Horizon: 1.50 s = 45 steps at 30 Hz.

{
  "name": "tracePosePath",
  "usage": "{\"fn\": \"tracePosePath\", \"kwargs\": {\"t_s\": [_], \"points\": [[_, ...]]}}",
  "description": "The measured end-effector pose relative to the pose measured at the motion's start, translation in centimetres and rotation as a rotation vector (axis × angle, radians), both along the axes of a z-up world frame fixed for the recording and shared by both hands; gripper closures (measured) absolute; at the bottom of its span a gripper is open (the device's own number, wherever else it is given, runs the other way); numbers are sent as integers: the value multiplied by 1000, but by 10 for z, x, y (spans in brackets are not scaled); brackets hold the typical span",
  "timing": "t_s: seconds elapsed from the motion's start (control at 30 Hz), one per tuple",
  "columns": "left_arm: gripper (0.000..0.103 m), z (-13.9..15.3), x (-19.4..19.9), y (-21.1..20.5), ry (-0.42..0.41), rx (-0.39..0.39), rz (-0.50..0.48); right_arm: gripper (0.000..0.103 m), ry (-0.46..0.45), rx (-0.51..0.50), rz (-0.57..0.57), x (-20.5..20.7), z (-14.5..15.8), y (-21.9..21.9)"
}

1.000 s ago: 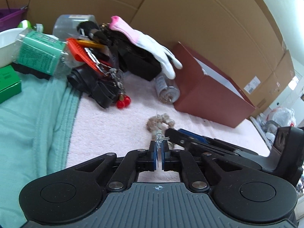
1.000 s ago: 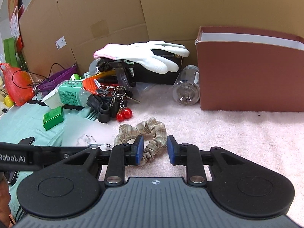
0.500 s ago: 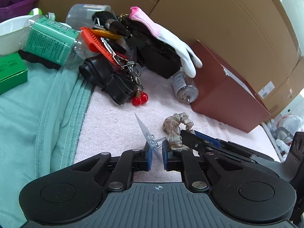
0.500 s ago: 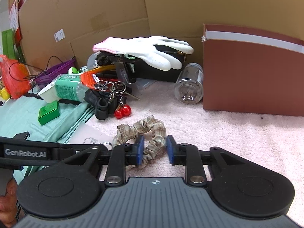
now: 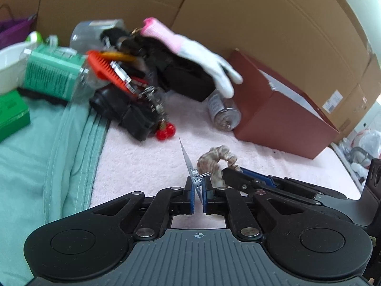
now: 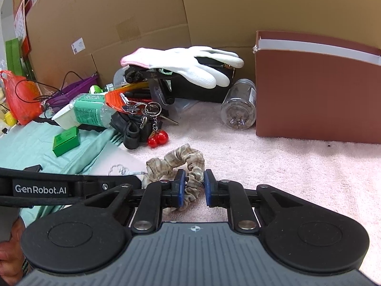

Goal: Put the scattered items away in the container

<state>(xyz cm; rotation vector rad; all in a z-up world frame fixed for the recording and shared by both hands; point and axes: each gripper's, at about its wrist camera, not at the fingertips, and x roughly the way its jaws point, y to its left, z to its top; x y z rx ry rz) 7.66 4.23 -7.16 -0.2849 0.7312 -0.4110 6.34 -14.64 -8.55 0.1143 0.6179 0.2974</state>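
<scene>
The plaid scrunchie [image 6: 177, 164] lies on the pink towel [image 6: 273, 166], and the right tool [image 6: 192, 186] squeezes one part of it between its blue pads. Just beside it, the left tool [image 5: 198, 188] is nearly closed, pinching a thin clear card with a metal clip [image 5: 190, 166]. The brown box [image 6: 316, 95] stands farther back on the right.

Both wrist cams sit low, just above the pink towel [image 6: 273, 162], looking forward along their own gripper toward the cardboard wall [image 6: 238, 7]. Left cam is angled rightward: maroon box [image 5: 283, 116] at mid-right, right gripper [image 5: 234, 176] entering lower right. Right cam faces squarer and close, box at upper right; shared: white glove [image 6: 190, 62], scrunchie [image 6: 176, 162], jar [image 6: 240, 109], box.
</scene>
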Motion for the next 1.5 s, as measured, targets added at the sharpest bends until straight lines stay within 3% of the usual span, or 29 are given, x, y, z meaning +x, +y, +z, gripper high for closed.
{"fn": "tracePosePath", "kwargs": {"t_s": [0.17,0.53,0.77,0.9,1.07,1.3,1.4,1.47,1.5], "points": [[93,28,2,-24,-77,22,-64,85,-39,34,-25,-11,15,-18],[93,92,29,-102,-217,26,-215,85,-249,7,-178,-25,76,-88],[93,115,84,-147,-204,40,-206,85,-326,-20,-302,0,108,-133],[93,107,124,-166,-162,66,-178,85,-298,-26,-338,33,113,-151],[93,85,163,-182,-101,135,-141,85,-213,-64,-331,80,98,-156],[91,67,193,-185,-57,181,-122,85,-95,-135,-286,140,77,-148],[78,66,197,-183,-64,180,-119,83,-66,-155,-269,157,73,-143],[76,66,197,-181,-72,180,-107,83,-59,-167,-266,162,71,-141],[70,66,197,-180,-76,182,-106,83,-56,-171,-265,164,70,-140]]}}
